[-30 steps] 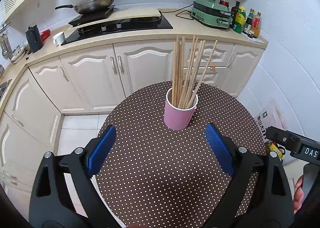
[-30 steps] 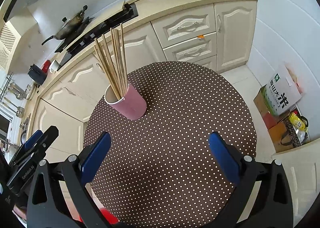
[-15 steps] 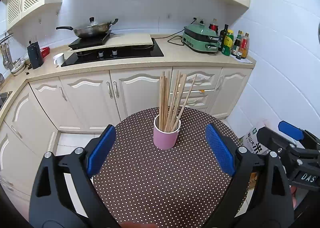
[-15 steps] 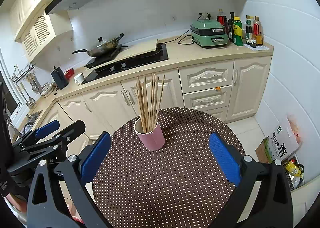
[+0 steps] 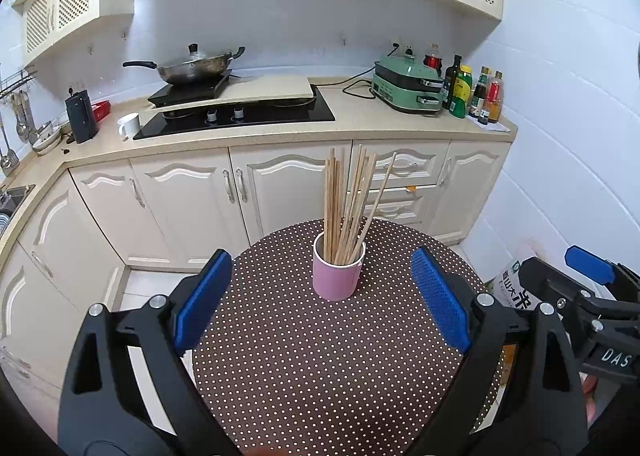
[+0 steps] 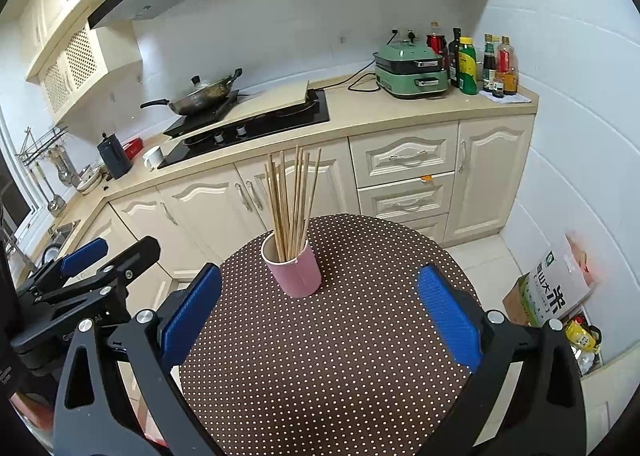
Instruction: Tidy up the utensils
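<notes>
Behind, kitchen cabinets are standing; in front a round dotted bench (image 5: 320,356) is carrying a pink cup (image 5: 338,273) with chopsticks (image 5: 348,208) standing nearly upright. The left gripper (image 5: 320,304) and the right gripper (image 6: 320,316) are hovering wide open, holding nothing. The cup is lying straight ahead between the left jaws, so that hand seems nearer.

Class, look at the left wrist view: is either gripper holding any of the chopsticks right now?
No: the chopsticks all stand in the pink cup, and the left gripper and right gripper are open and empty.
</notes>
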A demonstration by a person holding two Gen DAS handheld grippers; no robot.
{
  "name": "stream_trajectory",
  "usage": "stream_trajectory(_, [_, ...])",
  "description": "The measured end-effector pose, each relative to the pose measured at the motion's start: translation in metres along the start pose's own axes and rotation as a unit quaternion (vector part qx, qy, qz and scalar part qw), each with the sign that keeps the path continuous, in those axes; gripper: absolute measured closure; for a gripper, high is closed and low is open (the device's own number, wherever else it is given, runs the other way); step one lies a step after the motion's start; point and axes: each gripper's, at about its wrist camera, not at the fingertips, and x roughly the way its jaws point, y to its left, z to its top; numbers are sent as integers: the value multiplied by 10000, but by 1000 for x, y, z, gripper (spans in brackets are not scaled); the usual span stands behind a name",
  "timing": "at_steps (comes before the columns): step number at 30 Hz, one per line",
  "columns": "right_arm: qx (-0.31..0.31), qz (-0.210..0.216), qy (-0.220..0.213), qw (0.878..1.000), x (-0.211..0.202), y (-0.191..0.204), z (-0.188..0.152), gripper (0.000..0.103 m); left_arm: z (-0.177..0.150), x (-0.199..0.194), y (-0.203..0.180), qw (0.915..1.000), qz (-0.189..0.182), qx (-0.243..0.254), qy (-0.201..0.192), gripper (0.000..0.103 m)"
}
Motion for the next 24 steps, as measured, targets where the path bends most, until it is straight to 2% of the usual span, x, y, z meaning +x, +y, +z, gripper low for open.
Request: stream_trajectory(24, [-31, 29, -36, 10000, -8, -1, -3, 8, -2, -10, -2, 10000, 50, 4, -21, 13])
